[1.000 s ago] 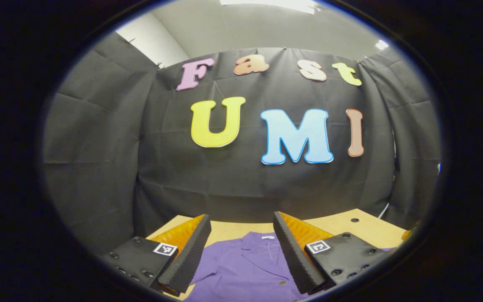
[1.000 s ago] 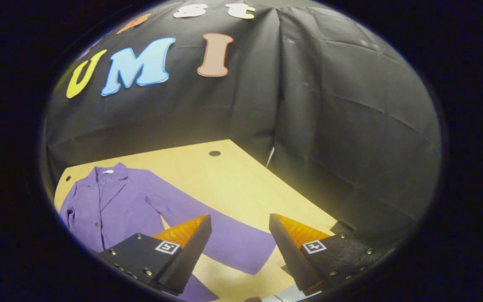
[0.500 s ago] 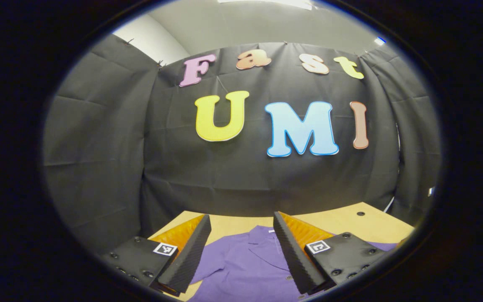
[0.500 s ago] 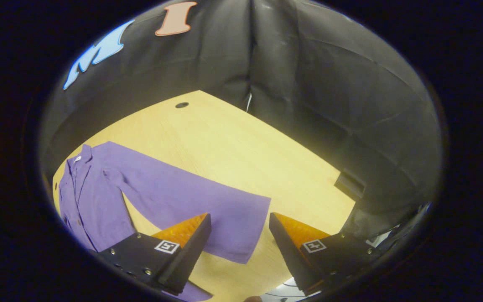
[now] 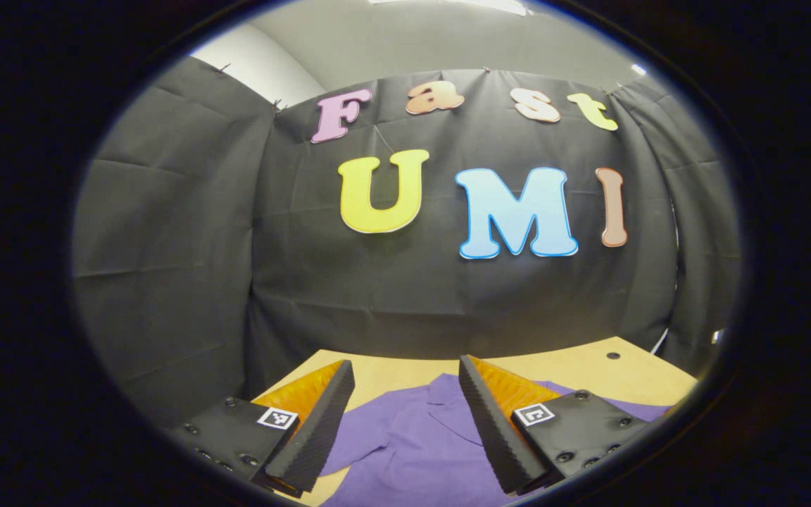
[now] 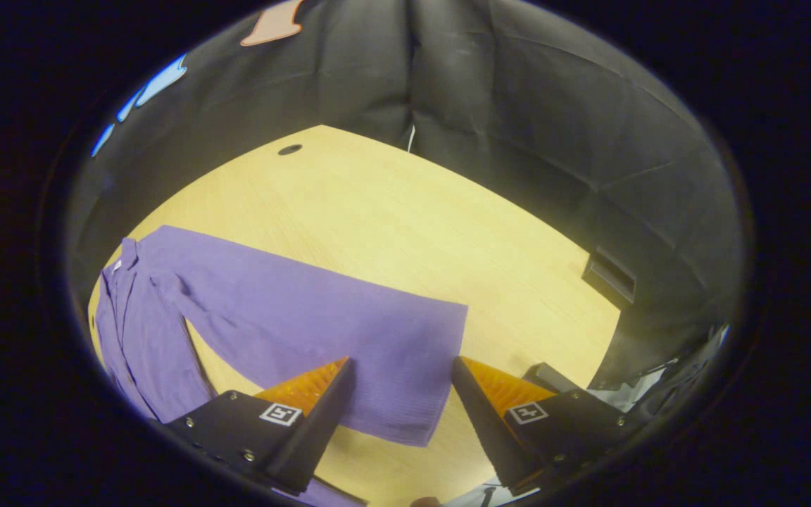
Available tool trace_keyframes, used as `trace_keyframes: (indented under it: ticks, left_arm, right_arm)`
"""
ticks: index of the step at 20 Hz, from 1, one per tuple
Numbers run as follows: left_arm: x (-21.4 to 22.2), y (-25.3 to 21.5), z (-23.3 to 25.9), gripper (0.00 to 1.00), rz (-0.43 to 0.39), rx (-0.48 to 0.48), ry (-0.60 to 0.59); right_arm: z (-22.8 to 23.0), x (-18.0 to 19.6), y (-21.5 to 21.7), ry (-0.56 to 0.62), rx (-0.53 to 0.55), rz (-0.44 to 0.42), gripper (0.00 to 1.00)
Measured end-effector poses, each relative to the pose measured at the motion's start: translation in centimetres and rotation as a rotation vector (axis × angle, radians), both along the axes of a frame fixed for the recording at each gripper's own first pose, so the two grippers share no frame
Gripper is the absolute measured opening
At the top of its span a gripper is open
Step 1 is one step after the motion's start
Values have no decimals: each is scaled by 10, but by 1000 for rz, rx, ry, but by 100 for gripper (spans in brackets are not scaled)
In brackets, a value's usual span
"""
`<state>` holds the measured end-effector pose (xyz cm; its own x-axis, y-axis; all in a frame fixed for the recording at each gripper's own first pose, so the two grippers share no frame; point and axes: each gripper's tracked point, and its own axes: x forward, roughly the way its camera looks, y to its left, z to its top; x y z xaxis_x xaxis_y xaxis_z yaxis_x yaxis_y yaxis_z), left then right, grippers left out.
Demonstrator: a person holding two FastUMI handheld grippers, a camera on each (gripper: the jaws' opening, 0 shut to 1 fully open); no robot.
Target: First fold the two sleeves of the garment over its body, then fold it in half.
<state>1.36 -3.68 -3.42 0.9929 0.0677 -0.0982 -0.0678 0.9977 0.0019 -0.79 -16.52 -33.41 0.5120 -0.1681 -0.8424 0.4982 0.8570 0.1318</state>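
Here, the scene is set out line by line.
Shirt: a purple shirt (image 6: 166, 317) is laid flat on the worktop (image 6: 405, 218), front side up, with its collar towards the booth's back wall.
Sleeve: one long sleeve (image 6: 321, 317) is stretched out sideways from the body, flat on the wood, not folded over; its cuff end is seen just ahead of the right gripper.
Right gripper: the right gripper (image 6: 402, 394) is held above the cuff end of that sleeve; its jaws are spread wide, with nothing pinched, and the cuff edge is seen in the gap between them.
Left gripper: the left gripper (image 5: 405, 415) is held low over the collar end of the shirt (image 5: 412, 436); its jaws are likewise spread apart, and no cloth is gripped.
Collar: the collar (image 5: 448, 405) is seen between the left jaws, farther off, lying flat.
Worktop: pale wood is shown bare around the shirt; a small round hole (image 6: 289, 149) is cut near the far edge, well apart from the sleeve.
Wall: black cloth (image 5: 166, 232) is hung behind and beside the worktop.
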Motion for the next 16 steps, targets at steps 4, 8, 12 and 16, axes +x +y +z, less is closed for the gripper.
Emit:
trace_keyframes:
  ticks: [4, 8, 12, 16]
  left_arm:
    - [0, 6, -2, 96, 6, -2, 1]
    - [1, 7, -7, 96, 5, -22, 5]
    - [-1, 10, -11, 96, 4, -27, 7]
    - [-6, 20, -11, 96, 23, -26, 5]
  right_arm:
    - [-6, -4, 2, -17, 18, -23, 95]
    - [-6, 3, 10, -25, 22, 21, 88]
    - [-6, 11, 13, -35, 59, 13, 39]
    - [-4, 12, 16, -62, 79, 25, 20]
